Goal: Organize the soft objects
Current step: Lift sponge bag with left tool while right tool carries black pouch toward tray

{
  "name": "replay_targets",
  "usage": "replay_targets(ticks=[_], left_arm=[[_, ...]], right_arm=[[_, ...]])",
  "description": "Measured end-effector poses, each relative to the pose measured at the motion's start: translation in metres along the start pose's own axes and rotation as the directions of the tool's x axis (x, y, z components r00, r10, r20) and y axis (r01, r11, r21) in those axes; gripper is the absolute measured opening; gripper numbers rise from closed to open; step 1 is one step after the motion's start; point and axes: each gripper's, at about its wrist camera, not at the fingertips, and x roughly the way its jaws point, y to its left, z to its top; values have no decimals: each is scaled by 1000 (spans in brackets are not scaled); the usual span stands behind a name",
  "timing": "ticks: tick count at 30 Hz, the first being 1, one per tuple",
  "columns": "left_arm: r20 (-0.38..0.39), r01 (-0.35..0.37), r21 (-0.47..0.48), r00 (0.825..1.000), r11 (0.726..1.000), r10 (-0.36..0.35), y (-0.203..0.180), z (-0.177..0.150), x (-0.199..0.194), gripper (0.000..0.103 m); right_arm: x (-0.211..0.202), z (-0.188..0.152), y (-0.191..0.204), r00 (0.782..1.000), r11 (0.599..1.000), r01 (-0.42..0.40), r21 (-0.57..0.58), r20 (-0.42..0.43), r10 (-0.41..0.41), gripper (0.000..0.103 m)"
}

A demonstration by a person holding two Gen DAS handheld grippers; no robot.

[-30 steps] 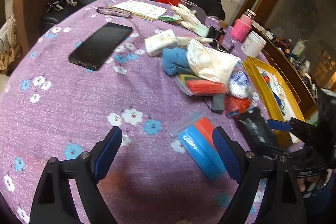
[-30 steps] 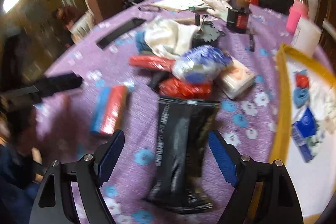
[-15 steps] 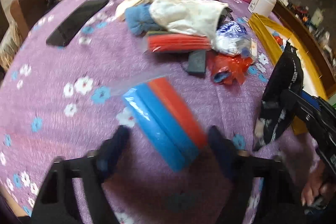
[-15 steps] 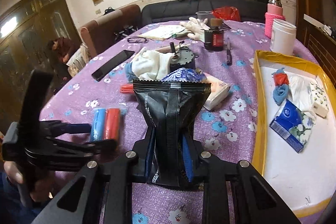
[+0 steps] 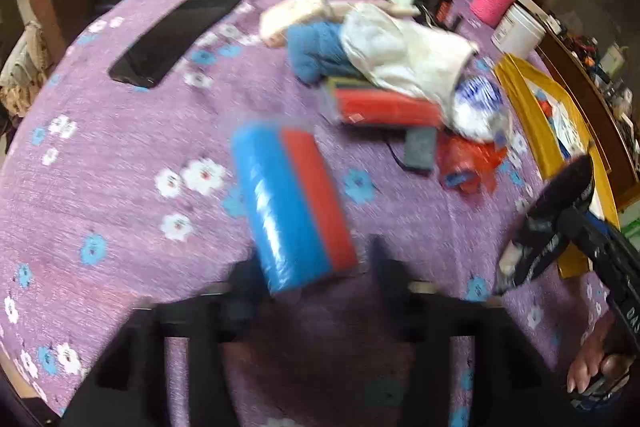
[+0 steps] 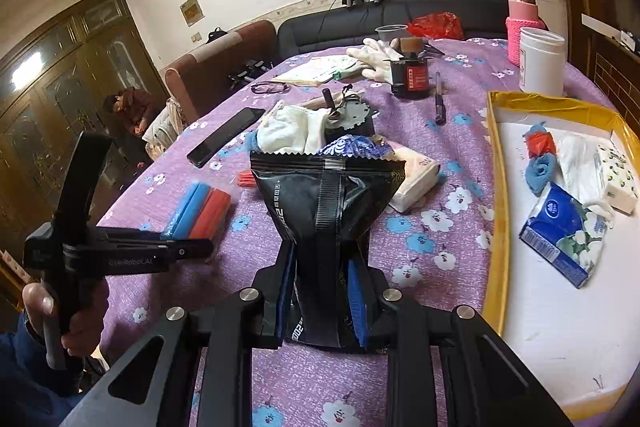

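A blue and red sponge pack [image 5: 292,203] lies on the purple flowered tablecloth [image 5: 120,167]. Its near end sits between the fingers of my left gripper [image 5: 316,275], whose jaws are opening; the picture is blurred and the pads do not seem to press it. From the right wrist view that pack [image 6: 200,207] rests flat on the table, just beyond the left gripper [image 6: 192,247]. My right gripper [image 6: 320,291] is shut on a black foil pouch [image 6: 324,195], held upright above the table. The pouch [image 5: 556,215] also shows at the right edge of the left wrist view.
A yellow-rimmed tray [image 6: 494,187] at the right holds a blue tissue pack [image 6: 560,235], white tissues and small cloths. Mid-table lies a pile: white cloth [image 5: 400,55], blue cloth [image 5: 316,51], red pack [image 5: 384,107], blue-white bag [image 5: 480,107]. A phone [image 5: 176,39] lies at the left.
My left gripper has come down over the blue and red pack, which now lies between its fingers. My right gripper has shut on the black pouch and lifted it upright.
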Motion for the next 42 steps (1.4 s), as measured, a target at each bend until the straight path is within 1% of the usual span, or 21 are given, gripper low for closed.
replay_targets(ticks=[1, 2, 4, 6, 7, 8, 9, 10, 13, 16, 19, 21, 24, 26, 29, 31, 33, 36, 39, 42], left_arm=[[12, -13, -5, 1000, 1000, 13, 2, 1, -2, 85], [20, -21, -8, 1000, 1000, 21, 3, 4, -2, 85], [8, -15, -3, 1000, 1000, 15, 3, 9, 2, 85], [6, -39, -2, 999, 999, 39, 3, 16, 11, 85], [7, -67, 7, 998, 998, 67, 1, 19, 17, 70], [17, -125, 20, 992, 992, 124, 0, 20, 22, 50], [55, -187, 36, 981, 982, 185, -2, 21, 22, 48], [63, -191, 43, 980, 981, 188, -3, 21, 22, 45], [85, -158, 34, 984, 987, 155, 1, 19, 20, 41], [111, -117, 23, 987, 993, 114, 7, 14, 13, 41], [167, -111, 0, 980, 994, 109, 12, 13, 1, 41], [202, -101, -4, 974, 995, 100, 16, 11, -10, 41], [254, -111, -20, 961, 994, 113, 25, 7, -30, 41], [289, -122, -22, 949, 992, 123, 30, 8, -41, 41], [338, -136, -15, 932, 991, 133, 37, 8, -52, 41], [357, -133, -15, 925, 991, 129, 42, 9, -56, 41], [361, -112, -12, 926, 994, 109, 45, 10, -56, 41], [361, -92, -12, 928, 996, 90, 46, 10, -53, 41], [355, -85, -4, 931, 996, 81, 43, 9, -52, 41], [362, -88, 0, 928, 996, 82, 40, 8, -53, 41]], right_arm=[[1, 0, 1, 1000, 1000, -5, 0, 1, 5, 27], [2, 0, 1, 1000, 1000, -7, 1, 1, 7, 27], [4, 0, 3, 1000, 1000, -12, 2, -4, 12, 27], [4, 0, 3, 1000, 1000, -12, 5, -4, 12, 27], [4, 0, 4, 1000, 1000, -15, 7, -4, 15, 27], [4, 0, 4, 1000, 1000, -17, 11, -4, 17, 27], [4, 0, 4, 1000, 1000, -18, 15, -3, 18, 27], [4, 1, 5, 1000, 1000, -19, 16, -4, 19, 27], [5, 4, 6, 1000, 1000, -19, 11, -8, 19, 27], [10, 13, 11, 1000, 1000, -25, -2, -9, 25, 27], [22, 30, 18, 998, 998, -55, -8, -2, 55, 27], [37, 50, 31, 996, 996, -84, -19, 9, 84, 27], [52, 71, 55, 994, 993, -96, -64, 54, 99, 27], [62, 78, 67, 990, 990, -119, -73, 68, 124, 26], [78, 78, 78, 990, 988, -124, -88, 60, 130, 26], [88, 73, 80, 990, 987, -137, -90, 33, 140, 26], [96, 69, 77, 993, 989, -119, -83, 13, 121, 26], [100, 67, 72, 993, 991, -116, -60, 5, 116, 26], [99, 67, 69, 992, 991, -124, -55, 11, 125, 26], [100, 67, 68, 992, 990, -127, -53, 11, 128, 26]])
